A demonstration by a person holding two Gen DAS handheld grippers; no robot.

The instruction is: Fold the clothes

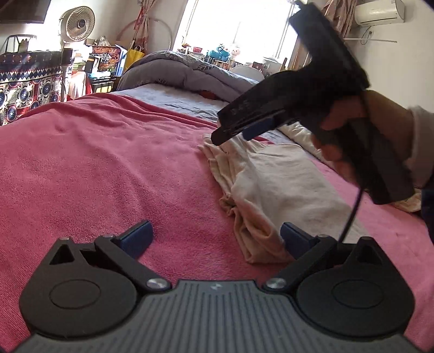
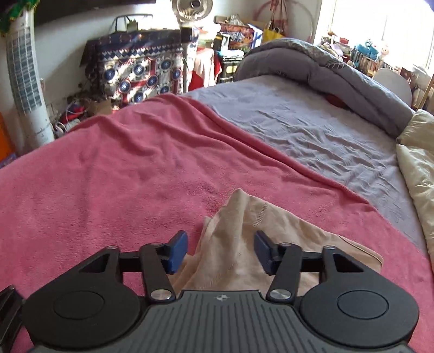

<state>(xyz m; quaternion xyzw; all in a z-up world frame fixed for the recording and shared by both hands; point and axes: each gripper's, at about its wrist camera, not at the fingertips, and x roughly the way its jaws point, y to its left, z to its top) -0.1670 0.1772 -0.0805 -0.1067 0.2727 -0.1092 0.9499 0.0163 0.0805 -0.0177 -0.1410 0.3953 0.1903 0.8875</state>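
Note:
A cream garment (image 1: 274, 187) lies crumpled and partly folded on the pink blanket (image 1: 108, 168). My left gripper (image 1: 215, 240) hovers open over the blanket, and its right finger touches the garment's near corner. A hand holds my right gripper (image 1: 233, 133) above the garment's far end, seen from the side in the left wrist view. In the right wrist view the right gripper (image 2: 221, 251) is open, and a raised ridge of the garment (image 2: 238, 225) stands between its blue pads (image 2: 177, 251) without being pinched.
The pink blanket (image 2: 122, 168) covers the near half of the bed, with a grey sheet (image 2: 312, 130) beyond it. A rolled grey quilt (image 2: 325, 73) lies at the far end and cream bedding (image 2: 417, 163) at the right. A fan (image 1: 77, 23) and cluttered furniture stand behind.

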